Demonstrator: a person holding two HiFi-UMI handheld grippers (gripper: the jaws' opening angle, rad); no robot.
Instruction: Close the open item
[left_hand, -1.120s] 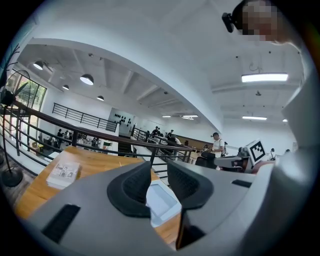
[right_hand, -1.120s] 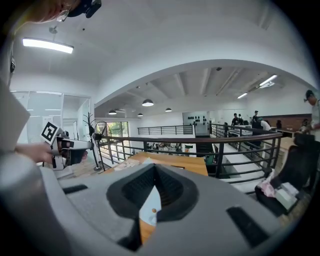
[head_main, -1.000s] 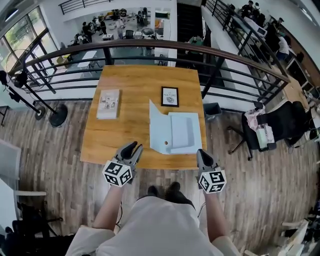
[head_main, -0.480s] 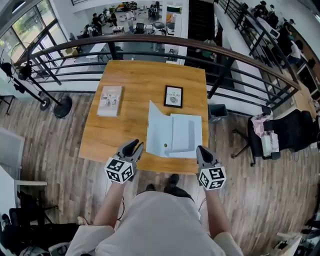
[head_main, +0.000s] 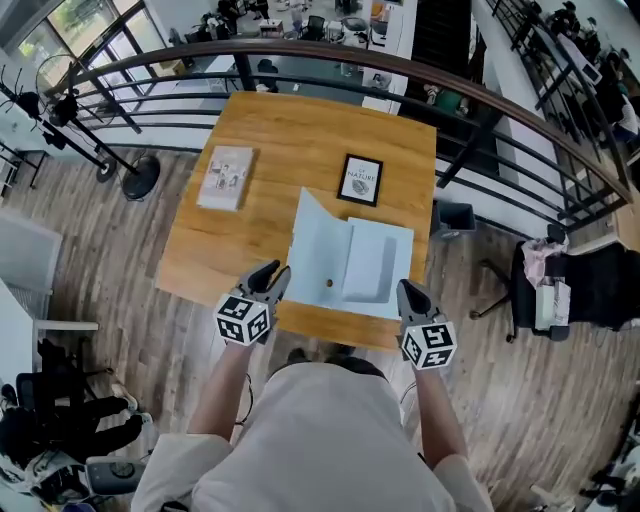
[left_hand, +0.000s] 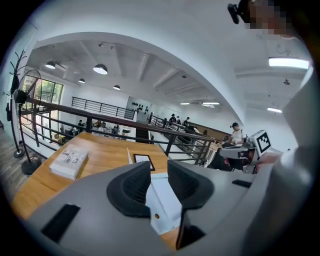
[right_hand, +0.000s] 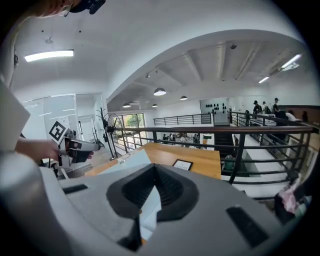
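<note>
A pale blue folder lies open on the wooden table near its front edge. Its left flap stands up, and a small brown stud sits near its front. My left gripper hovers at the table's front edge, just left of the folder, open with nothing between its fingers. In the left gripper view the folder shows through the gap. My right gripper hangs off the folder's front right corner, shut and empty. The raised flap shows in the right gripper view.
A thin book lies at the table's left, and a small black-framed picture sits behind the folder. A dark metal railing curves round the far side. A stand with a round base is at the left, an office chair at the right.
The table has come nearer in the head view. Both grippers have moved forward and slightly down to its front edge. The folder has not moved, and the jaws look unchanged.
</note>
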